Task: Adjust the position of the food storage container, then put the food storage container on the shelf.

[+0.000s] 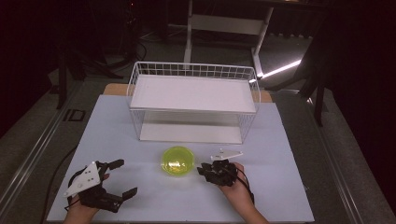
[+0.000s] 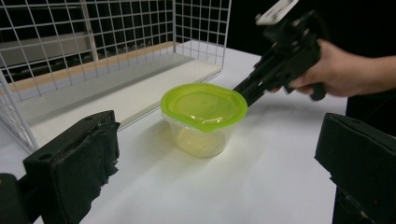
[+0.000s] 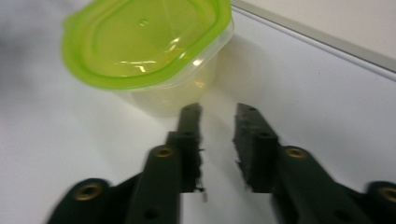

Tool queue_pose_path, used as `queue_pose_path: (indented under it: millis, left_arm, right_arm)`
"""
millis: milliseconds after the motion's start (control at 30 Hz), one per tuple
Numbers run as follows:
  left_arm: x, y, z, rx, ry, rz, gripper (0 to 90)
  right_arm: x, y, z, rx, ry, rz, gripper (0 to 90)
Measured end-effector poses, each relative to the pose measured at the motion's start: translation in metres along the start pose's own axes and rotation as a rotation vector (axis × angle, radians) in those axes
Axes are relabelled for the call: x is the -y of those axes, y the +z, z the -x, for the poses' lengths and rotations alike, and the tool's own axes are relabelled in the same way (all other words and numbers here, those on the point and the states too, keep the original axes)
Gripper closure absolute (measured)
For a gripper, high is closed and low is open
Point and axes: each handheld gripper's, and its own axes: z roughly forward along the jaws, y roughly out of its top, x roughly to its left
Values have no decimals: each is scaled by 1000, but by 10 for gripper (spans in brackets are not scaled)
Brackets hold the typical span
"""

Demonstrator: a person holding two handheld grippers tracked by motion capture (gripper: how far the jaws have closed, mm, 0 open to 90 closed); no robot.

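Presently: tub [image 1: 177, 160] with green lid on counter [image 1: 280, 186], before wire rack [image 1: 194, 100]. My right gripper [image 3: 217, 114], jaws narrowly parted, empty, just beside it. Left gripper [image 1: 122, 177] wide open, empty. Risk: a nudge could slide the tub.

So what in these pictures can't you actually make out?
- Contents of the tub: the green lid and cloudy walls hide them in both gripper views; in the high view it is too small.
- Right gripper: whether it touches the tub; the left gripper view puts its tips behind the lid.
- Room behind the wire rack: too dark in the high view.
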Motion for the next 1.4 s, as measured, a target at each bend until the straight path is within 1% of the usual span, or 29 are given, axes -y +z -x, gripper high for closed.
queue_pose_path:
  millis: [33,67,100,133,167,200,233,267,333,400,433,500,533,567,667,733,800,833,900,933,967,1067,1167,1233,1267,1300,1333,1367,1400]
  left_arm:
    - [0,0,0,0,0,0,4]
    - [0,1,0,7,-13,4,4]
    - [-1,2,-2,31,-52,-1,4]
    - [-1,2,-2,31,-52,-1,4]
    - [-2,3,-3,38,-69,-1,4]
    - [-5,6,-3,45,-85,-8,4]
    - [-5,6,-3,45,-85,-8,4]
    - [-6,6,-2,47,-87,-12,4]
    - [-12,9,-1,57,-82,-40,4]
    - [-18,11,0,80,-88,-68,4]
    - [-21,12,0,83,-83,-73,4]
    - [-25,14,1,85,-78,-80,4]
    - [-28,16,0,85,-78,-91,4]
    - [-29,18,-1,91,-88,-92,4]
    - [-34,24,-5,96,-118,-99,4]
    - [-37,29,-7,92,-128,-112,4]
    - [-40,35,-10,89,-140,-117,4]
    - [-42,37,-11,82,-146,-118,4]
    - [-45,42,-13,88,-162,-116,4]
    - [-47,44,-14,84,-164,-116,4]
    - [-48,47,-14,84,-165,-116,4]
    - [-52,58,-15,85,-180,-126,4]
    - [-54,69,-18,86,-206,-143,4]
    - [-53,76,-21,70,-230,-145,4]
    - [-53,79,-22,69,-238,-155,4]
    - [-51,83,-24,51,-247,-171,4]
    - [-50,86,-25,53,-252,-175,4]
    - [-48,88,-26,48,-253,-181,4]
    - [-46,91,-27,29,-251,-198,4]
  right_arm:
    - [0,-4,0,-5,2,8,610]
    - [1,-7,0,-6,4,17,564]
    - [0,-11,-1,-5,-2,29,518]
    - [0,-11,-1,-5,-2,29,518]
    - [-1,-17,-3,-12,-6,46,414]
    - [-2,-20,-3,-15,-10,60,363]
    - [-2,-20,-3,-15,-10,60,363]
    - [-3,-23,-5,-54,-14,65,265]
    - [-4,-26,-7,-59,-34,73,220]
    - [-6,-27,-10,-84,-37,83,177]
    - [-7,-28,-12,-67,-55,88,176]
    - [-11,-30,-14,-69,-51,107,177]
    - [-12,-31,-14,-59,-54,121,179]
    - [-15,-32,-15,-55,-74,134,194]
    - [-21,-34,-16,-60,-97,161,219]
    - [-25,-34,-16,-78,-97,175,230]
    - [-28,-34,-16,-97,-95,170,231]
    - [-30,-34,-17,-83,-106,168,232]
    - [-32,-34,-20,-78,-116,172,231]
    - [-32,-34,-20,-61,-118,176,231]
    - [-33,-34,-20,-50,-113,175,231]
    - [-36,-32,-17,-48,-72,186,208]
    - [-39,-26,-13,-67,0,164,224]
    - [-41,-19,-9,-85,48,141,225]
    - [-42,-16,-8,-90,60,143,224]
    - [-42,-14,-7,-100,72,142,219]
    - [-43,-10,-6,-116,86,149,192]
    - [-43,-7,-5,-125,92,146,192]
    - [-43,-4,-4,-124,90,143,192]
